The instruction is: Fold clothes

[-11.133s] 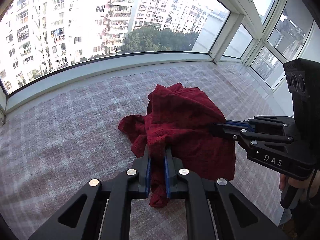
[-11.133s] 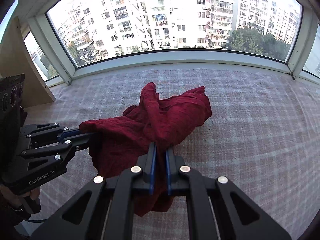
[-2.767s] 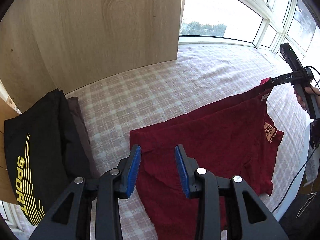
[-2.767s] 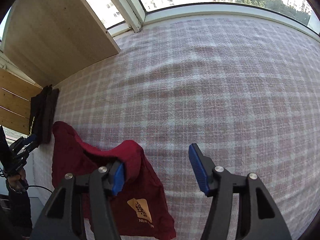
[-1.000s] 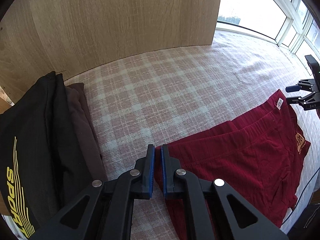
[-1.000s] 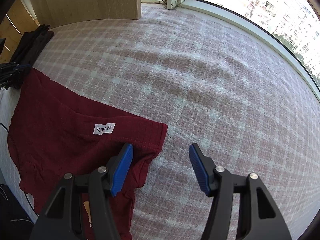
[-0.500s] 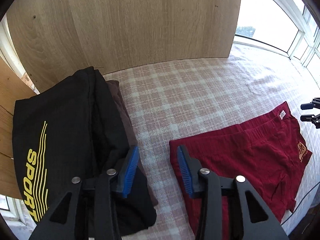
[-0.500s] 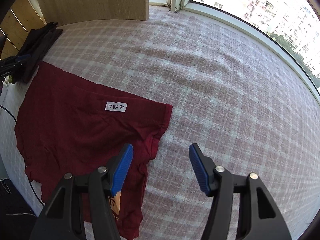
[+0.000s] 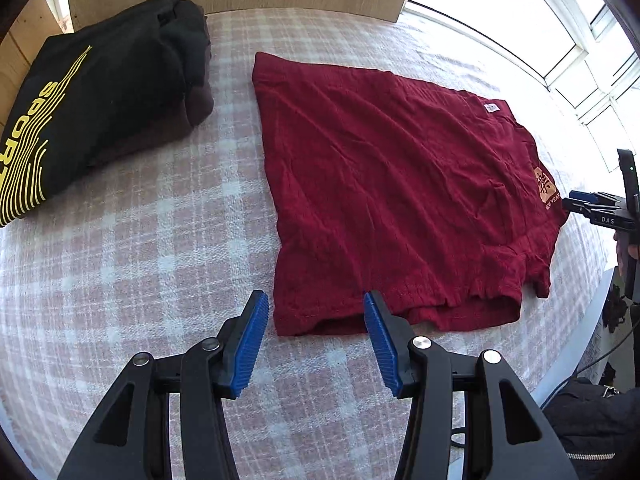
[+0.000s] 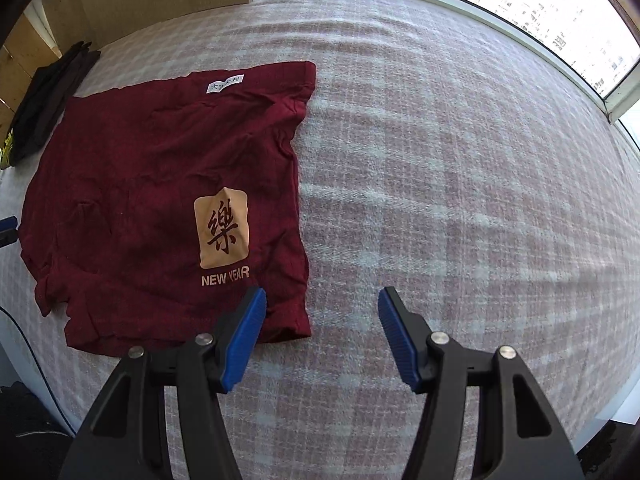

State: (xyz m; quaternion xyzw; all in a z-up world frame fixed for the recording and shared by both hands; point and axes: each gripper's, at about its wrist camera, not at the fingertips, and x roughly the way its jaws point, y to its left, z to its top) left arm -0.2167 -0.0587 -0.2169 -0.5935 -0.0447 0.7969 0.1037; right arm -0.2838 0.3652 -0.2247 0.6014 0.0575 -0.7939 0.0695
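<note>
Shorts [image 9: 392, 184], dark red, lay flat on plaid blanket [image 9: 152, 248]. Left gripper [image 9: 316, 334] was spread wide, empty, over the shorts' near hem corner. Right gripper [image 10: 322, 330] was also spread, empty, at the opposite hem corner. Folded black clothes [image 9: 92, 92] sat just beside the shorts.

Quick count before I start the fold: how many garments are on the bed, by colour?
Red: 1, the red shorts spread flat.
Black: 1, the folded black garment.
Brown: 1, the brown garment under the black one.
Total: 3.
</note>
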